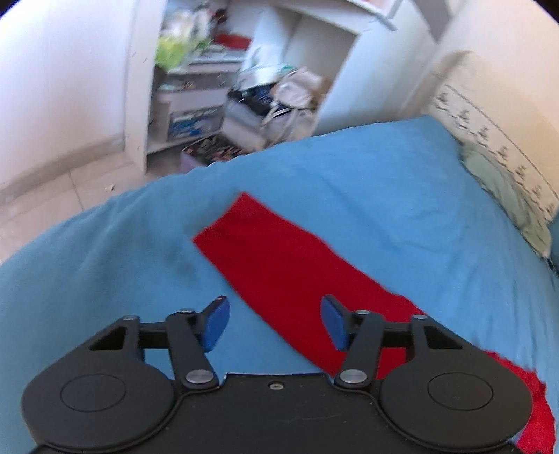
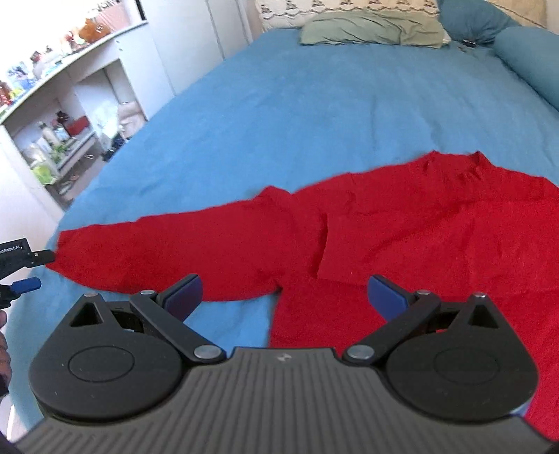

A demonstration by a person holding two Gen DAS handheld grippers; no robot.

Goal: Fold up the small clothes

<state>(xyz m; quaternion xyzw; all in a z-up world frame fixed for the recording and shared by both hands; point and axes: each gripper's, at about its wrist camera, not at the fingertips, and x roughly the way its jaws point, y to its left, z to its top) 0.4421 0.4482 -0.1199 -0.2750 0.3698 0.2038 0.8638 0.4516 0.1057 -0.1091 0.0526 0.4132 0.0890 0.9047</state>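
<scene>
A red long-sleeved top (image 2: 401,223) lies spread flat on the blue bed cover (image 2: 297,104). One sleeve (image 2: 167,251) stretches out to the left. In the left wrist view that sleeve (image 1: 279,258) runs diagonally under my left gripper (image 1: 275,323), which hovers above it, open, with nothing held between its blue pads. My right gripper (image 2: 284,297) is open over the armpit area where sleeve meets body, holding nothing. At the far left edge of the right wrist view, the left gripper (image 2: 35,270) sits beside the sleeve's cuff.
A green pillow (image 2: 370,31) and blue pillows (image 2: 524,52) lie at the head of the bed. White shelves full of clutter (image 1: 195,90) stand beyond the bed's left edge, above a tiled floor (image 1: 52,195). A hand (image 2: 2,335) shows at the left border.
</scene>
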